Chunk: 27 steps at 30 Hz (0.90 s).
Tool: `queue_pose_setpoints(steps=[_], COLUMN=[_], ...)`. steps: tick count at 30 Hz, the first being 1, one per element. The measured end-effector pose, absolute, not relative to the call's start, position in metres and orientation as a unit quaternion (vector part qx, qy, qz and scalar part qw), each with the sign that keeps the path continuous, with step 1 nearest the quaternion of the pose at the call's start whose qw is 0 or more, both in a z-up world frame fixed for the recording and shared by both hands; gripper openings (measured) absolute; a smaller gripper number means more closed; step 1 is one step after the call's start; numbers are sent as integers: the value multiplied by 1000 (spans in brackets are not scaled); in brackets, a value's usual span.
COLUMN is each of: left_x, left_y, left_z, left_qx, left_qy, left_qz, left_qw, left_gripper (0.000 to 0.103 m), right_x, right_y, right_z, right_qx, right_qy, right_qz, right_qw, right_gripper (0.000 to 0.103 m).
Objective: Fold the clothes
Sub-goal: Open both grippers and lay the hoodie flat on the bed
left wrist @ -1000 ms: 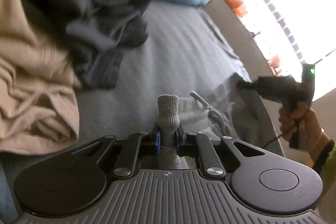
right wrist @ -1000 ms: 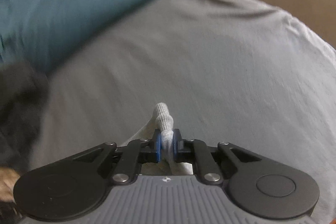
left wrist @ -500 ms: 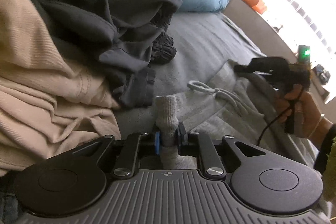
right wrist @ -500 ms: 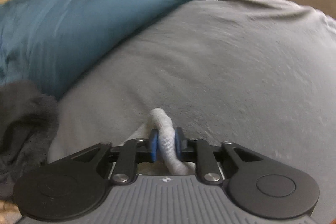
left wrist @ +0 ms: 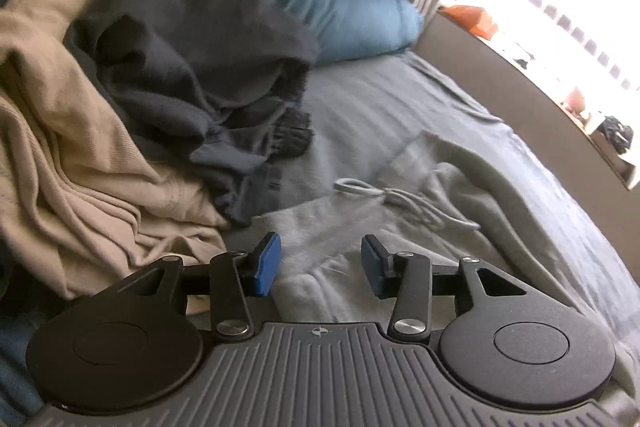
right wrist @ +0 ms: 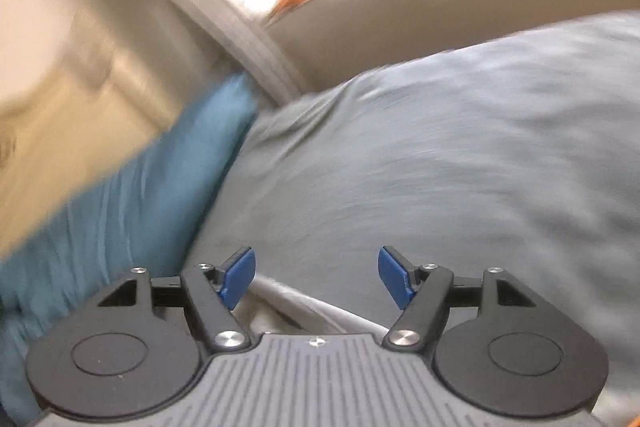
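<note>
A light grey garment point(left wrist: 460, 195) with a white drawstring point(left wrist: 400, 199) lies spread on the grey bed point(left wrist: 380, 107). My left gripper point(left wrist: 318, 269) hovers just above its near edge, jaws opening, nothing pressed between the blue pads point(left wrist: 266, 267). My right gripper point(right wrist: 316, 277) is over the bed sheet point(right wrist: 440, 167), jaws opening wide and empty; a strip of pale grey cloth point(right wrist: 304, 303) shows just under it. The right wrist view is blurred by motion.
A heap of beige cloth point(left wrist: 68, 163) and dark grey clothes point(left wrist: 192, 67) lies at the left. A teal pillow point(left wrist: 352, 11) point(right wrist: 132, 195) rests at the head of the bed. A brown bed frame point(left wrist: 520, 87) and a bright window run along the right.
Both grippers have let go of the grey cloth they pinched and opened. The left one lifted a little; the right one swung fast and rolled, and has left the left wrist view.
</note>
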<state>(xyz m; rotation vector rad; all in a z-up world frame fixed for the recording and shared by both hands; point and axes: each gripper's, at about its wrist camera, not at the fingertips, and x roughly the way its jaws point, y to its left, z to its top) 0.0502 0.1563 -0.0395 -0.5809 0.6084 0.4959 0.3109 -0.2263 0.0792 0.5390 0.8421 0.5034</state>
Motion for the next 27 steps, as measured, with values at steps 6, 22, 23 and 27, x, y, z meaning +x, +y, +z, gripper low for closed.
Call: queue_pose_setpoints(steps=[6,22,23,27], left_x=[42,58,63,81], left_y=[118,19,16,5], left_z=[-22,-39,-43,-63], left_qx=[-232,-100,-101,-102], left_qy=[312,364,367,390], left_qz=[175,-3,-6,-15], left_qw=[904,926,925,915], left_gripper=[45,47,47,47], right_x=[199,115,120,147], right_y=[-348,-411,-410,-410], right_z=[81,-27,-29,-37], right_qx=[348,503,500,490], right_qy=[376,448,444,436], right_qz=[155,-4,-12,-34], right_qw=[845,739,743,754], right_gripper=[71,72,72,70])
